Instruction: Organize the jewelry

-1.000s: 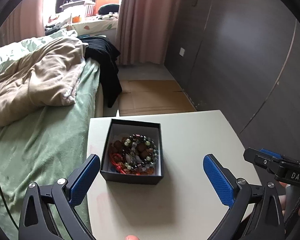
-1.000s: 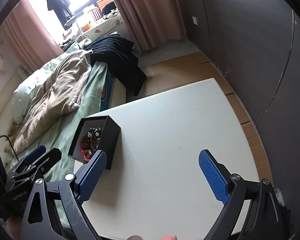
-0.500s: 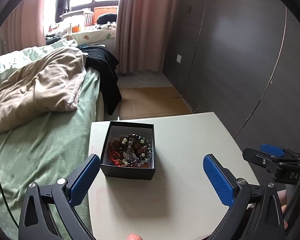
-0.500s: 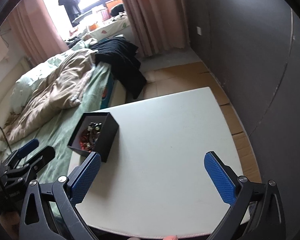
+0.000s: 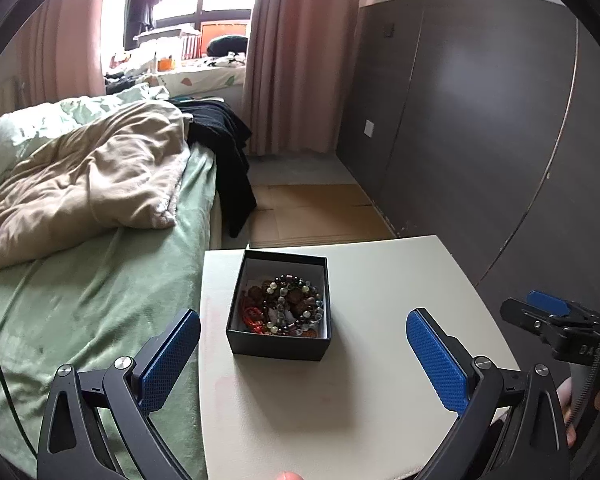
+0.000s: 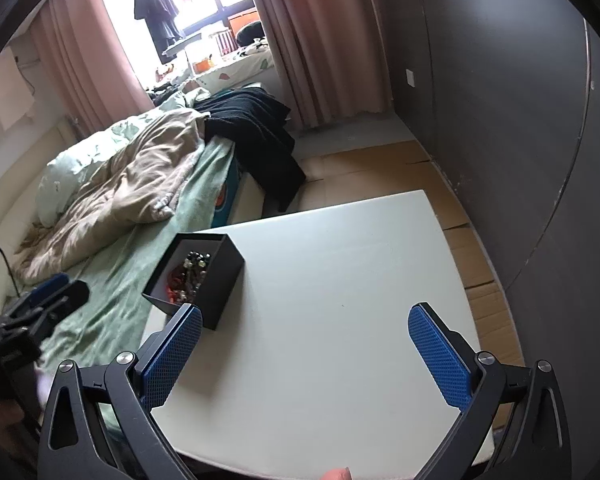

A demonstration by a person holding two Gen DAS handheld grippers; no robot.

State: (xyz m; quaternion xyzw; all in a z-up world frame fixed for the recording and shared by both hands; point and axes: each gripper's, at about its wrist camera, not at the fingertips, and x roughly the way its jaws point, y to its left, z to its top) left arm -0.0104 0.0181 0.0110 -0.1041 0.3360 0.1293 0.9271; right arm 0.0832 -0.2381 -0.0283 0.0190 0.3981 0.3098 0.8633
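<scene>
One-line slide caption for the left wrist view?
Open left gripper faces a lidless black box of beaded bracelets on a white table.

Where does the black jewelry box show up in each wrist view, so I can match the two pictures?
Left wrist view: the black jewelry box sits just below centre, on the left part of the white table, open, beaded bracelets visible inside.
Right wrist view: the box is left of centre, near the table's left edge, seen corner-on.
Shared landmark: the black clothing draped over the bed's end.
</scene>
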